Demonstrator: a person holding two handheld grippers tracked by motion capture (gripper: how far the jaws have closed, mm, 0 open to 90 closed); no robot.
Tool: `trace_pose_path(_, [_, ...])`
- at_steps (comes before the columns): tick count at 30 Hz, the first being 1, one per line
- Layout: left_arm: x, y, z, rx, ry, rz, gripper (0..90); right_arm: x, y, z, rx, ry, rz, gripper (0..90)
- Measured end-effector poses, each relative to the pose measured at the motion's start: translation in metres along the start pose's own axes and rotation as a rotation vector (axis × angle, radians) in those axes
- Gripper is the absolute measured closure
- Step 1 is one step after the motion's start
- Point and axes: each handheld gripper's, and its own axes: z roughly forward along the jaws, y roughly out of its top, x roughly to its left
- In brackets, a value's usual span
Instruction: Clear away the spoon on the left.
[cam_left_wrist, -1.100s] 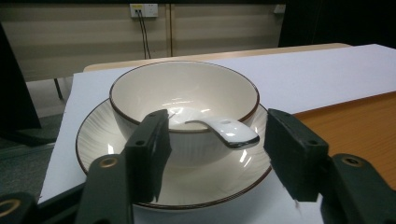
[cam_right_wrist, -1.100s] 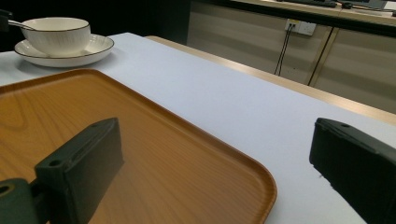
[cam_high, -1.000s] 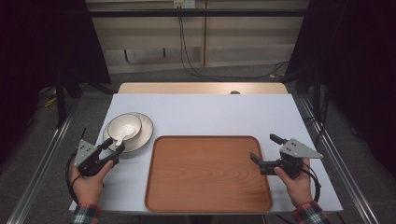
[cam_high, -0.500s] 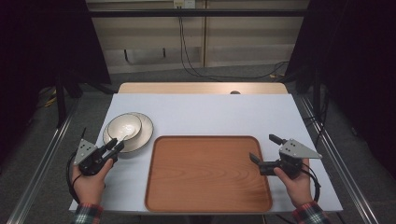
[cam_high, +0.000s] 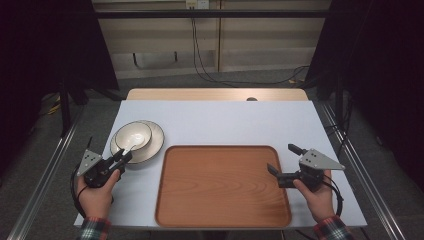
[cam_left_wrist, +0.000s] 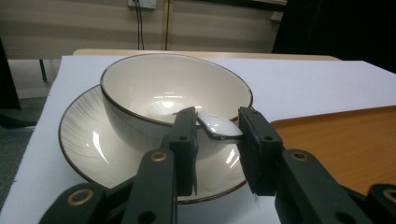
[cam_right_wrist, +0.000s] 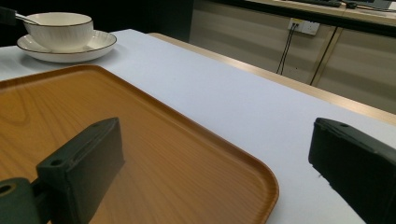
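On the white table (cam_high: 220, 120) in front of you, the biggest thing is the wooden tray (cam_high: 222, 185), bare, lying between your two hands. Your right gripper (cam_high: 282, 162) hovers at its right edge with the jaws spread wide and nothing between them; your right gripper view shows tray and tabletop through the gap.

To the left of the tray stands the plate (cam_high: 152, 142), and in it the bowl (cam_high: 131, 136). In the bowl lies the white spoon (cam_left_wrist: 219, 126), its scoop down inside and its handle leaning out over the near rim.

Your left gripper (cam_left_wrist: 215, 126) is where the change is: compared with a second ago, its jaws have just been closing, and they now bracket the tip of the spoon handle. One side looks to be touching; on the other, whether there is true contact you cannot tell for sure, so judge this as a pinch just forming rather than a secure hold.

The spoon's long axis runs from the bowl's middle toward you and slightly toward the tray, rising as it comes; the handle end points at your left hand (cam_high: 96, 197). A lift along that line should clear the rim.
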Motion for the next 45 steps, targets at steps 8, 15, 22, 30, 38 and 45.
trace_pose_path(8, [0.003, 0.004, -0.002, -0.031, 0.001, -0.027, 74.1, -0.001, -0.001, 0.001, 0.003, 0.003, 0.001, 2.7])
trace_pose_path(15, [0.001, 0.011, 0.0, -0.057, -0.003, -0.049, 78.3, -0.002, -0.001, 0.0, -0.001, -0.003, 0.007, 2.7])
trace_pose_path(22, [0.003, 0.018, 0.004, -0.07, -0.003, -0.061, 84.9, -0.002, -0.001, -0.001, -0.003, -0.011, 0.015, 2.7])
trace_pose_path(30, [0.009, 0.031, 0.012, -0.091, 0.013, -0.075, 85.1, -0.002, -0.001, -0.001, 0.0, -0.012, 0.015, 2.7])
trace_pose_path(38, [0.009, 0.047, 0.025, -0.093, 0.014, -0.068, 85.1, -0.002, -0.001, -0.002, -0.003, -0.016, 0.018, 2.7])
trace_pose_path(45, [0.01, 0.054, 0.037, -0.11, 0.014, -0.082, 85.0, -0.002, -0.001, -0.002, -0.003, -0.012, 0.019, 2.7])
